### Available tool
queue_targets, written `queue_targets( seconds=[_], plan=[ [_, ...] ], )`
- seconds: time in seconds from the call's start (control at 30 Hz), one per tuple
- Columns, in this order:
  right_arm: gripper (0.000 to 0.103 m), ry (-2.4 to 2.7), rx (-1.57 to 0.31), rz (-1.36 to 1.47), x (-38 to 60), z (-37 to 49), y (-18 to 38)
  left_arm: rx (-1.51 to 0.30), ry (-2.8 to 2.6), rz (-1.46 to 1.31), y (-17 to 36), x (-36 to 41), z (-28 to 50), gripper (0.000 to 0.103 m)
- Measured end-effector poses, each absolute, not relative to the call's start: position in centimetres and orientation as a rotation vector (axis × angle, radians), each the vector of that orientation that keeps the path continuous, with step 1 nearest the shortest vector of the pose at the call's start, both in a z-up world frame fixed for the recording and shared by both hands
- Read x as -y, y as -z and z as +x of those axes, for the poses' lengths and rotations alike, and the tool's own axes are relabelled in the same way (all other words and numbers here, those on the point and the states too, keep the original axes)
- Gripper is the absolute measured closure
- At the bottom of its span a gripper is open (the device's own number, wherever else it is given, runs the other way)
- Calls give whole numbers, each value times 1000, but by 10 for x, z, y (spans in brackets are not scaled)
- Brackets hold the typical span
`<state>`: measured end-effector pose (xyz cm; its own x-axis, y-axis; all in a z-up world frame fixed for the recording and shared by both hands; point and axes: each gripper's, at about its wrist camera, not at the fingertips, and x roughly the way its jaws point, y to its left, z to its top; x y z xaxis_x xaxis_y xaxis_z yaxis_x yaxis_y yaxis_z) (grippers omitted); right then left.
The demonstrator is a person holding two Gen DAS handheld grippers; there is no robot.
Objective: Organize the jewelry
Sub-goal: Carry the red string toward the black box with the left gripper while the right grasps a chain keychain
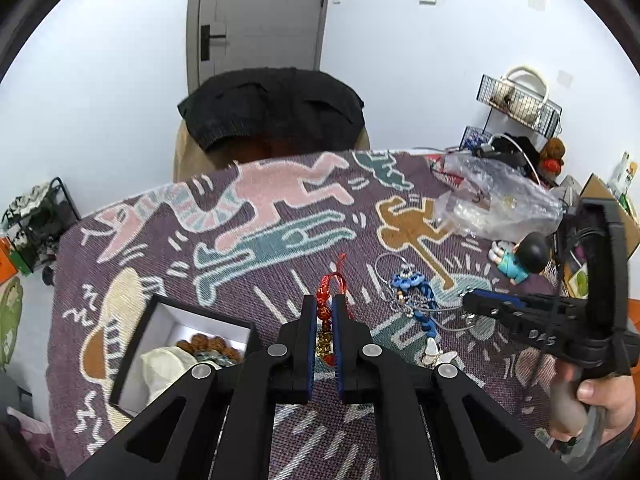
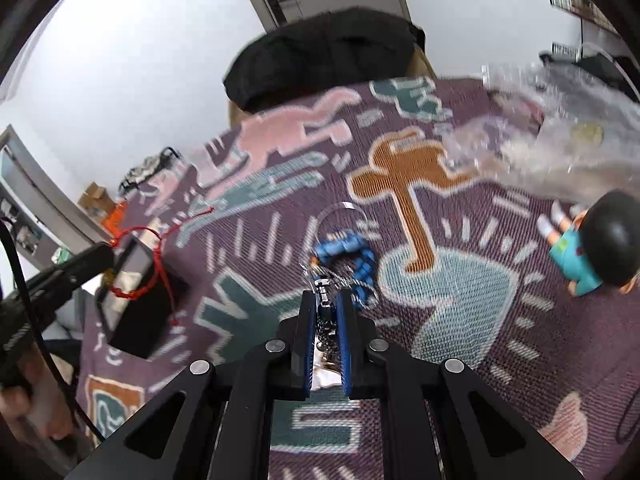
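**Two grippers, each clamped on a piece of jewelry**

Two grippers work above the patterned cloth [image 1: 280,216]. The left gripper [image 1: 325,308] is pinched narrow on a red beaded charm [image 1: 323,312], its cord trailing toward twelve o'clock. At eight o'clock sits the open box [image 1: 160,320] holding brown beads [image 1: 210,346]. The right gripper [image 2: 325,304] has its pads pressed on a silver chain [image 2: 323,300] tangled with a blue braided bracelet [image 2: 352,252]. Farther off, at two o'clock, lie a figurine [image 1: 520,256] and a plastic bag [image 1: 496,200].
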<state>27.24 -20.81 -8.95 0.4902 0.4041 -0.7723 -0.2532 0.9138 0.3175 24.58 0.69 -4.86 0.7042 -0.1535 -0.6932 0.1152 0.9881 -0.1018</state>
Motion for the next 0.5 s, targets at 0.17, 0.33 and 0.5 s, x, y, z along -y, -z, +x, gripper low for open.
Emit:
queue_targets(
  seconds=[0.17,0.33,0.5],
  plan=[
    [92,-431,-904,163,205,262,51,-743,123,-58,33,-22,238,96],
    [92,-455,-843,163,201,257,17,-723,95,-62,24,-38,231,96],
    [92,-471,-777,144,192,250,-19,-707,64,-79,18,-58,225,96]
  ],
)
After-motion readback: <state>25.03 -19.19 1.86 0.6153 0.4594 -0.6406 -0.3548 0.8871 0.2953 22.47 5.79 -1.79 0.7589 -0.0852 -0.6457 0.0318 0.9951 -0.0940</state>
